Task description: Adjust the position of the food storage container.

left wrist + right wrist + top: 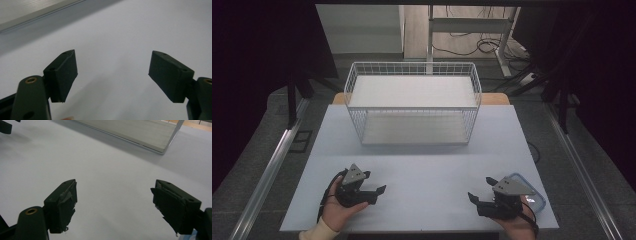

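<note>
Nearest the high camera, at the bottom edge, two hands each hold a black two-jaw gripper low over the pale grey rectangular worktop [422, 165]. The left gripper [374, 184] sits at the near left with its fingers spread wide and pointing toward the middle of the worktop; in the left gripper view its fingers [62, 75] stand well apart with only bare worktop between them, holding nothing. The right gripper [482, 189] sits at the near right, its fingers likewise wide apart and empty; in the right gripper view its worn, taped fingers [65, 202] frame bare worktop.

Going by size: the white wire basket with a pale flat floor [412, 70] stands at the far middle of the worktop, well apart from both grippers, and nothing lies inside it. The clear rectangular container lid with a blue rim [536, 196] lies flat at the near right corner, just beside the right gripper and partly under that hand.
</note>
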